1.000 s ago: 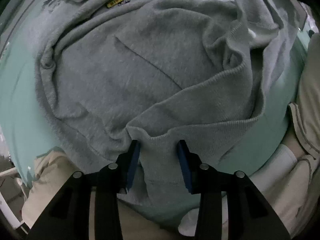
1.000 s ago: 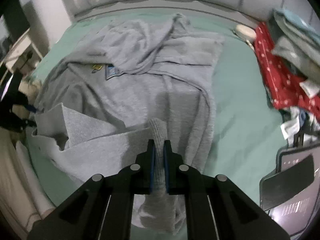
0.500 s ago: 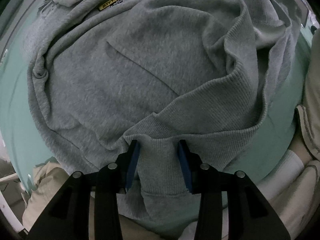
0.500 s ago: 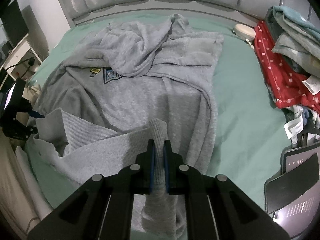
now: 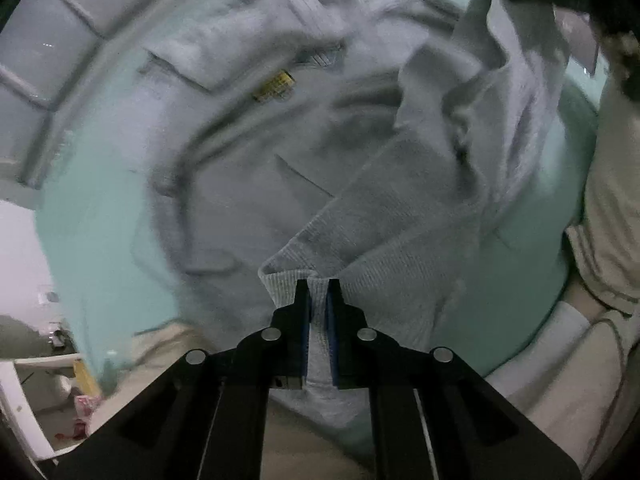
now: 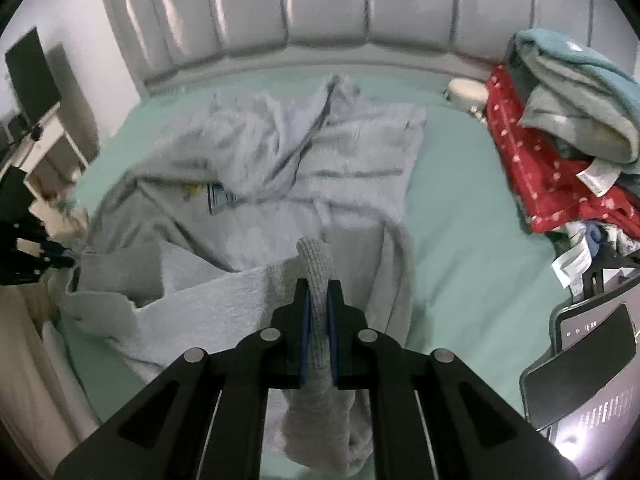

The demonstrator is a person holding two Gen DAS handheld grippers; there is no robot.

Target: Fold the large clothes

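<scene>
A large grey sweatshirt (image 6: 280, 184) lies spread on the green bed sheet (image 6: 460, 208), with a yellow label (image 5: 274, 86) on its front. My left gripper (image 5: 319, 285) is shut on the ribbed hem (image 5: 360, 248) at one corner and holds it lifted off the bed. At the other corner my right gripper (image 6: 318, 286) is shut on the ribbed hem (image 6: 316, 264), which bulges up between its fingers. The left gripper (image 6: 52, 258) shows at the left edge of the right wrist view, and the hem stretches between the two.
A pile of clothes (image 6: 560, 132), red dotted and blue-grey, sits at the bed's right side. A padded headboard (image 6: 320, 20) runs along the far edge. A dark device (image 6: 580, 356) lies at the lower right. A person's beige trousers (image 5: 612, 200) are at the bed's near edge.
My left gripper closed on the hem that lay between its open fingers and rose with it, tilting so more of the bed shows. The right gripper kept its grip and tipped up slightly.
</scene>
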